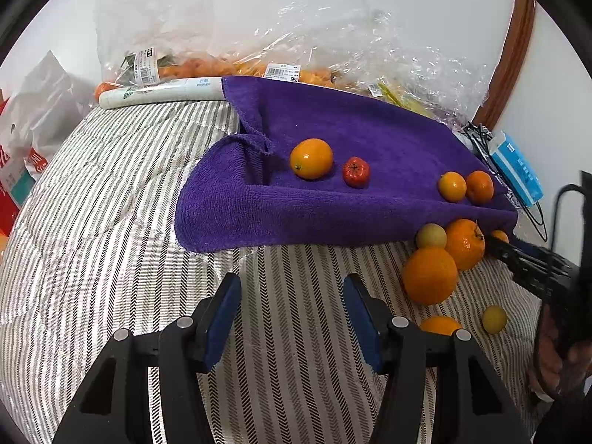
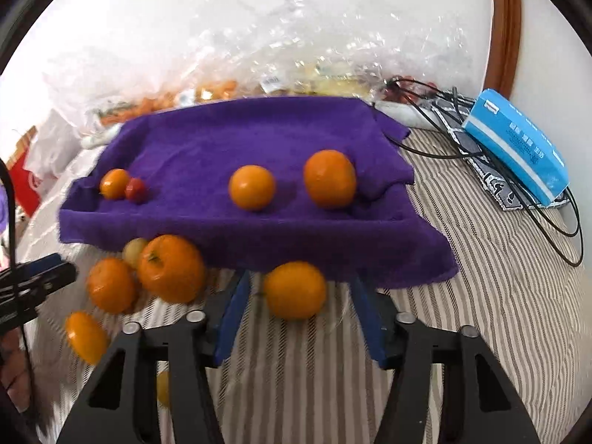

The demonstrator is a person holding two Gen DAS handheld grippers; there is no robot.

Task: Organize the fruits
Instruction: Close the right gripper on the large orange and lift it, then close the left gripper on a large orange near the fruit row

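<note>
Your right gripper point(image 2: 296, 318) hangs with its blue jaws parted around an orange point(image 2: 295, 290) on the striped bedding point(image 2: 481, 296), gaps showing on both sides, so nothing is gripped. Your left gripper point(image 1: 292, 318) is partly open too, and empty, over bare stripes.

Only your right view shows that orange between the jaws; in your left view the right tool's dark tip just pokes in by the towel's corner. Only your left view gives you the white tube point(image 1: 162, 92) behind the purple towel point(image 1: 370, 129).

Count with me on the towel: four pieces, namely a large orange point(image 1: 311, 158), a small red fruit point(image 1: 356, 172), then two small oranges point(image 1: 465, 186) touching each other near the right edge. Off the towel in your left view sits a cluster of six more.

The large orange on the towel lies slightly oval, its long axis running across, its stem dimple facing lower left.
</note>
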